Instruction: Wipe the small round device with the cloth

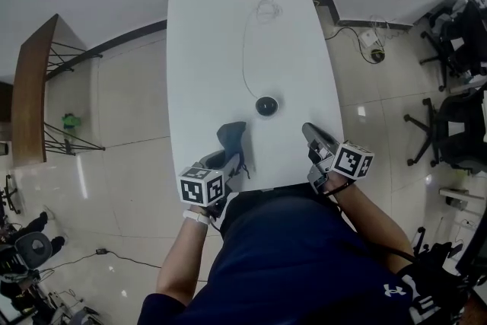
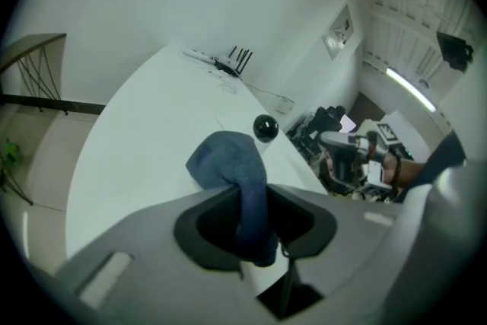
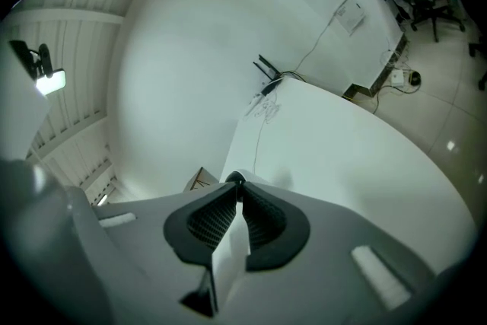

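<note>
1. The left tool (image 2: 249, 198) is clenched on a blue cloth (image 2: 228, 160). A twisted fold of it runs down between the jaws, and the rest bunches out past the tips.
2. From the head view, the cloth sits over the near part of the white desk (image 1: 221, 27), left of centre. Whether its free end touches the surface I cannot tell.
3. The small round device (image 1: 266, 106) is black and glossy. It rests on the desk just beyond the cloth and to its right, with bare surface between them, so nothing touches it.
4. The right tool (image 3: 237, 188) is clenched with its ribbed pads meeting at the tips and nothing between them. It is over the near right corner of the desk, angled toward the far left, and apart from the device.
5. A thin white cable (image 1: 245, 49) runs from the device toward the far end of the desk. There it joins a tangle of leads beside a box with black antennas (image 2: 237, 58).
6. Each tool carries a marker cube, the left one (image 1: 202, 186) and the right one (image 1: 354, 161), both at the near edge of the desk.
7. The person's dark blue shirt (image 1: 297, 255) fills the near foreground.
8. On the tiled floor, a wooden side table (image 1: 34, 87) stands to the left. Black office chairs (image 1: 449, 125) stand to the right.
</note>
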Demonstrator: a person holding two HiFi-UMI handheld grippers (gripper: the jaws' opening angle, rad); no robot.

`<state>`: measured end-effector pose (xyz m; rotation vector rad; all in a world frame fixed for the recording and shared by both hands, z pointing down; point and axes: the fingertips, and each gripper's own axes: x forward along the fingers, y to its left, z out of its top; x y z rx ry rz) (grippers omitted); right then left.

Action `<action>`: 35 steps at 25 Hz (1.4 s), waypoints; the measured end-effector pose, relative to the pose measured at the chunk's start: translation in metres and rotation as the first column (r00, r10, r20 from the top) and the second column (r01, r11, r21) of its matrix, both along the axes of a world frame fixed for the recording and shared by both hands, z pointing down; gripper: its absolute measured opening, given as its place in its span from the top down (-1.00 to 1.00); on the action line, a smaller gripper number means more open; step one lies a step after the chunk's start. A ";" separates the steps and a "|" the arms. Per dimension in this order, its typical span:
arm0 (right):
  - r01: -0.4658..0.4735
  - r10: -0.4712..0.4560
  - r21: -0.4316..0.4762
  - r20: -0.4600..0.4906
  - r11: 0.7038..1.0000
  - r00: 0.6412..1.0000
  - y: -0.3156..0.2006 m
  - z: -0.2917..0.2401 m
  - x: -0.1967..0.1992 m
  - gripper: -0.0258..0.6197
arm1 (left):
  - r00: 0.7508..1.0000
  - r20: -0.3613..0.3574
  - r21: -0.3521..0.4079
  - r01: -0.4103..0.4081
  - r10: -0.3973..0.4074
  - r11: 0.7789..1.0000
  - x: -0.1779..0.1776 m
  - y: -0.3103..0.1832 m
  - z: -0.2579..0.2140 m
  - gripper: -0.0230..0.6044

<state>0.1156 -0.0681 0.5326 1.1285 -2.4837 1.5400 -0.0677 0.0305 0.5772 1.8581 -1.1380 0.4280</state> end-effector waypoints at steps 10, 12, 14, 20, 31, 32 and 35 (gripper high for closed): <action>0.074 -0.066 0.092 -0.084 0.993 0.994 0.022 -0.023 -0.050 0.83 | 0.999 0.049 -0.140 0.003 0.004 0.990 -0.006 0.009 0.064 0.46; 0.070 -0.060 0.100 -0.105 0.993 0.993 0.026 -0.023 -0.052 0.83 | 0.999 -0.048 -0.126 0.018 -0.024 0.992 -0.002 0.006 0.056 0.24; 0.059 -0.045 0.117 -0.124 0.991 0.991 0.029 -0.026 -0.053 0.83 | 0.981 -0.182 -0.104 0.054 -0.072 0.993 -0.002 0.006 0.047 0.10; 0.072 -0.030 0.196 -0.211 0.978 0.977 0.035 -0.044 -0.058 0.85 | 0.990 -0.074 0.058 0.127 -0.123 0.990 -0.071 0.011 0.002 0.06; 0.145 -0.020 0.383 -0.311 0.912 0.950 0.038 -0.093 -0.065 0.85 | 0.993 -0.058 0.430 -0.064 0.098 0.901 0.010 -0.012 -0.113 0.62; 0.147 -0.016 0.398 -0.314 0.905 0.949 0.036 -0.096 -0.065 0.85 | 0.992 -0.068 0.435 -0.065 0.105 0.898 0.019 -0.013 -0.116 0.63; 0.161 -0.012 0.441 -0.321 0.883 0.947 0.032 -0.104 -0.065 0.85 | 0.991 -0.083 0.433 -0.061 0.107 0.899 0.033 -0.010 -0.119 0.64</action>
